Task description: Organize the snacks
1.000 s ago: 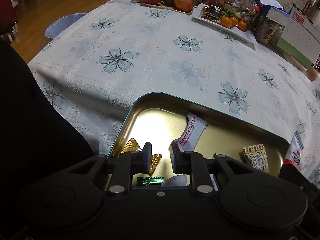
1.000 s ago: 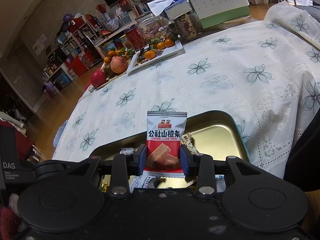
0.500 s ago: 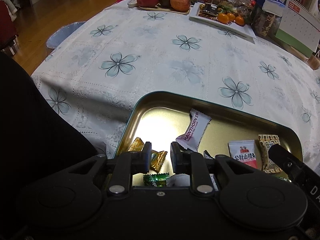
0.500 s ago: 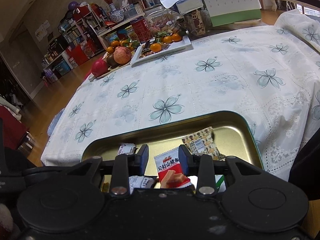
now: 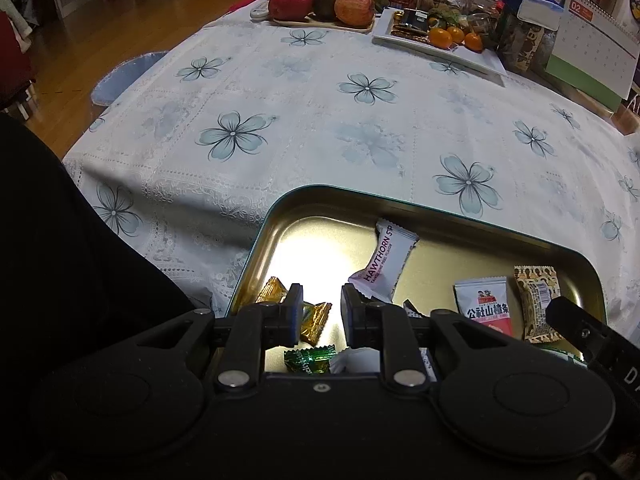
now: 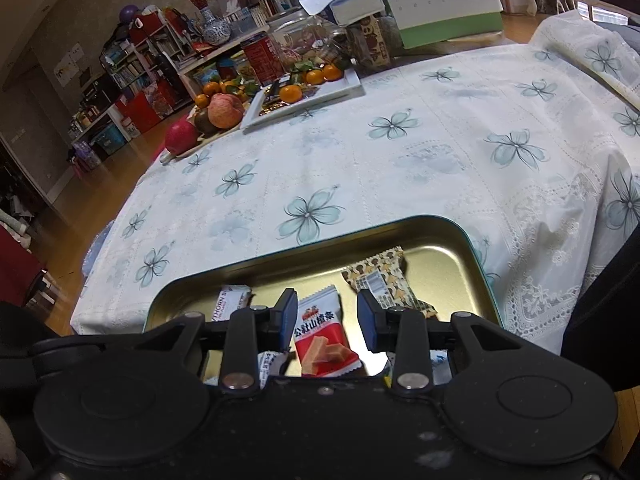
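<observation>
Snack-sorting on a flowered cloth (image 5: 360,140): judged to be the letting-go of a red packet (image 6: 320,340) into the tin (image 6: 320,236). Best finished by lifting the right gripper (image 6: 328,300) straight up, jaws kept spread as now with clear gaps on both sides of the packet, to avoid dragging the slippery film back out. Worth holding the left gripper (image 5: 320,300) steady above the tin's 9 o'clock end, jaws likewise apart and pinching nothing, out of the right one's way. Worth minding the low rim on any exit toward 12 o'clock.

Lace-edged cloth, soft and draped, likely to ruck under a pushed tin. Shallow metal tin with rounded corners, glossy gold inside, teal at the rim, glare pooling at its 9 o'clock end.

Flat pillow packets with crimped ends:
- White packet (image 5: 386,260), tilted, at 12 o'clock from the left gripper.
- Red packet lying flat at that gripper's 3 o'clock.
- Brown packet (image 6: 384,280), plumper and patterned, at 1 o'clock from the right gripper.

Smallest last: gold sweets (image 5: 314,316), crinkled foil with twisted ends, partly behind the left gripper's left finger, and a green sweet (image 5: 308,358) at its 6 o'clock. Light and springy by the look, apt to skid on bare metal.
</observation>
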The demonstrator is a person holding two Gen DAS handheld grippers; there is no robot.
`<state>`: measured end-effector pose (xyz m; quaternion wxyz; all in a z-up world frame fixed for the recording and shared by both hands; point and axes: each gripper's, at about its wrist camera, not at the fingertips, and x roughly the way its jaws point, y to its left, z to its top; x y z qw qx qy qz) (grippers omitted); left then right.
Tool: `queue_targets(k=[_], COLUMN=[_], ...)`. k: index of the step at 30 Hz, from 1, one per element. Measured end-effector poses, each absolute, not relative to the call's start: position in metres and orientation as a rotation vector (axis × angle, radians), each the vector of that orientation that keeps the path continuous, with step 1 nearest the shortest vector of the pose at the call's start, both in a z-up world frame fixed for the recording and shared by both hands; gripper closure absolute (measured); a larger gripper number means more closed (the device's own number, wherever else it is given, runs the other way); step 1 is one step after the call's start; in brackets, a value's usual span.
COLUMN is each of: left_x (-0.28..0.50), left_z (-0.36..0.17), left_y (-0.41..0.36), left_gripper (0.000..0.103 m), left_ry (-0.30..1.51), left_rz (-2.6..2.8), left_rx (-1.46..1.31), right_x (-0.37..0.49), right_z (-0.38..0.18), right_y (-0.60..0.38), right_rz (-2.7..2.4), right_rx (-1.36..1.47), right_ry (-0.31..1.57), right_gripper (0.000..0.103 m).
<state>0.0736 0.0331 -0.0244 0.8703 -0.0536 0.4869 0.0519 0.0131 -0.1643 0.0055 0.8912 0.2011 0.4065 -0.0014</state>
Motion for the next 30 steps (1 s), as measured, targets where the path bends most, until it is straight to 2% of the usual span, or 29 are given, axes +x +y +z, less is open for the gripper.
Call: queue_targets(k=[30], left_x=[0.0706], left_z=[-0.0226], left_y=[0.0272], left_gripper=[0.074], left_ry=[0.990], left_rz=[0.132], left_rx=[-0.062], right_x=[0.0109], right_z=[0.0022], right_y=[-0.1637], right_rz=[-0.031], right_rx=[0.365], right_ry=[0.885], right_gripper=[0.067])
